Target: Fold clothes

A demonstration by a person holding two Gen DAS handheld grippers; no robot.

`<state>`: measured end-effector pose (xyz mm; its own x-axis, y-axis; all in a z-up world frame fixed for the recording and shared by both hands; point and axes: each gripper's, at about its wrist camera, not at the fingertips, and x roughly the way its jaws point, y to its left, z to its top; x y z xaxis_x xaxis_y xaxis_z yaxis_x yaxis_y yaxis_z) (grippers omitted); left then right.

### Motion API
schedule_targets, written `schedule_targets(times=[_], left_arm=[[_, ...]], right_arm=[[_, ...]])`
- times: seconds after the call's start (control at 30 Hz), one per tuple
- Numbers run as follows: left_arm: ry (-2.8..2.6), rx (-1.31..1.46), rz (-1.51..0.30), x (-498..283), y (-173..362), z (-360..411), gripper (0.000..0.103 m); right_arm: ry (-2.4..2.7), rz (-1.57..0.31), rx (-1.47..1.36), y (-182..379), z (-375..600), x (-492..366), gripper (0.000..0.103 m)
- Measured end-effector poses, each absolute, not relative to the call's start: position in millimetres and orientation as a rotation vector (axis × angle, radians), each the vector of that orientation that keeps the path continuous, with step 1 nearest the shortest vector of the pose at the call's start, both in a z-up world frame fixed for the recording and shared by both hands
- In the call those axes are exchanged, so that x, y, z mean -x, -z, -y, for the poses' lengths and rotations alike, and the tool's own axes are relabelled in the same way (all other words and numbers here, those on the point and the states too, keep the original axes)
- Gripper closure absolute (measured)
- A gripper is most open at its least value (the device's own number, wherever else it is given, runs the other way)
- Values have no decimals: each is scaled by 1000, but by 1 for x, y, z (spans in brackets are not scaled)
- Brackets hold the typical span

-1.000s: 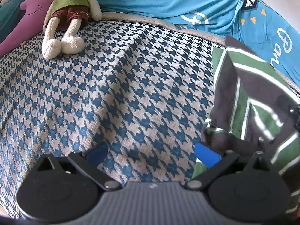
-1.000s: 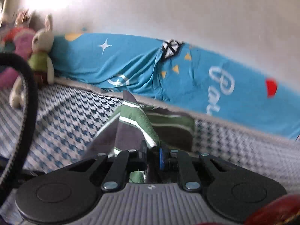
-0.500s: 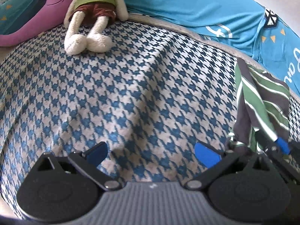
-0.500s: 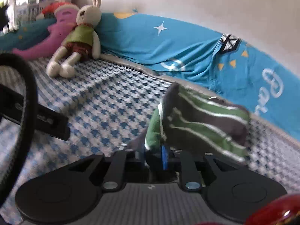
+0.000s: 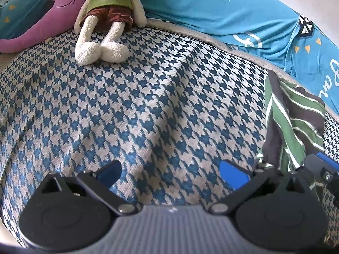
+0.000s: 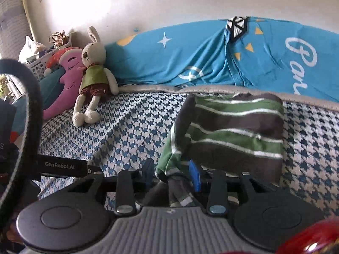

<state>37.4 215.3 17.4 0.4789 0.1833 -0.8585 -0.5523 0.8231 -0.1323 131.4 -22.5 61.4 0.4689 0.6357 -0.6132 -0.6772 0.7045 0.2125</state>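
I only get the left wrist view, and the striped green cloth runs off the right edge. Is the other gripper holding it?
Observer: The right gripper is opening. A bunched corner of the striped green garment sits between its fingers, and the pads no longer pinch it.
Operator: Is the cloth folded at all?
Observer: From the right wrist view it lies as a doubled-over block on the houndstooth bedspread, with its stripes running across.
Operator: I see only the toy rabbit's legs and body. Does it have a head?
Observer: Yes, the plush rabbit has long upright ears and leans against the blue bedding.
Operator: What is past the purple cushion?
Observer: A white perforated basket full of odds and ends, by the wall.
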Motion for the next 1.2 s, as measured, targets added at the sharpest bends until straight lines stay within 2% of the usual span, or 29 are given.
schedule_targets(times=[0.13, 0.17, 0.2, 0.23, 0.53, 0.73, 1.0, 1.07, 1.2], left_arm=[[-469, 420, -978, -38, -17, -215, 0], [-469, 419, -979, -39, -17, -215, 0], [-470, 417, -980, -39, -17, -215, 0], [-470, 417, -981, -39, -17, -215, 0], [-472, 420, -982, -38, -16, -215, 0], [-481, 424, -981, -39, -15, -212, 0], [-468, 420, -970, -42, -19, -209, 0], [-464, 420, -967, -43, -20, -207, 0], [-464, 413, -971, -43, -19, -203, 0]], right_arm=[[-806, -701, 109, -59, 14, -129, 67], [-806, -701, 118, -57, 12, -129, 71], [-808, -704, 124, -56, 11, -129, 82], [-811, -712, 122, -54, 10, -129, 86], [-804, -775, 95, -40, -7, -140, 97], [-787, -816, 104, -24, -24, -141, 98], [-824, -693, 153, -66, 5, -124, 98], [-807, -682, 176, -69, 12, -121, 96], [-787, -712, 186, -62, 14, -117, 86]])
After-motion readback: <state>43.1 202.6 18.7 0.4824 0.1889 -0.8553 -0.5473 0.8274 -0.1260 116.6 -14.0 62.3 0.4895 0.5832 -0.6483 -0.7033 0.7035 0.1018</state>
